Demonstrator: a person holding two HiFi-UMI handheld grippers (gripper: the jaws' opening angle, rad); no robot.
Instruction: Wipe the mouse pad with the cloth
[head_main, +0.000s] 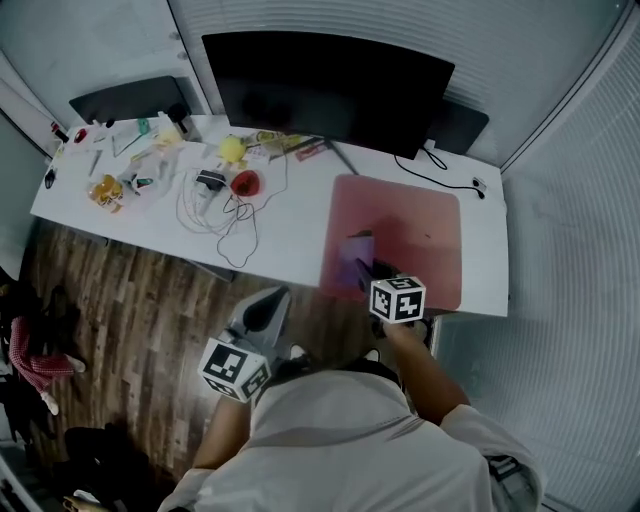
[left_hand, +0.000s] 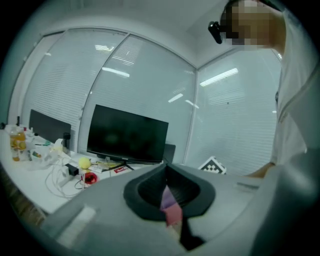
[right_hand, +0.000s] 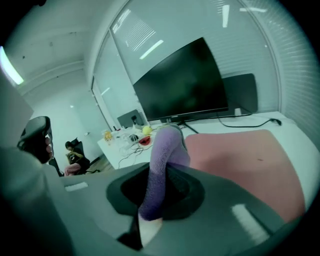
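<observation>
1. The white tabletop (head_main: 290, 235) sits in a corner of blind-covered walls. Its back edge and right end lie close to those walls. The wooden floor (head_main: 130, 310) is open along the front and left.
2. A dark monitor (head_main: 325, 90) stands at back centre. Loose cables (head_main: 225, 215) and small items crowd the left half, well apart from the mouse pad.
3. The pink mouse pad (head_main: 420, 230) lies flat at the right end. Its front edge runs near the tabletop's front edge, and its right edge near the tabletop's right end. A strip of bare white surface separates it from the cables.
4. Your right gripper (head_main: 375, 268) is over the pad's front-left part. Its jaws are pinching the purple cloth (right_hand: 165, 160), which rises from between them and folds forward. From the head view, the cloth rests on the pad near its left edge.
5. Your left gripper (head_main: 270, 300) is off the tabletop, over the floor just before the front edge and close to your body. Its jaws are pressed together with nothing between them.
</observation>
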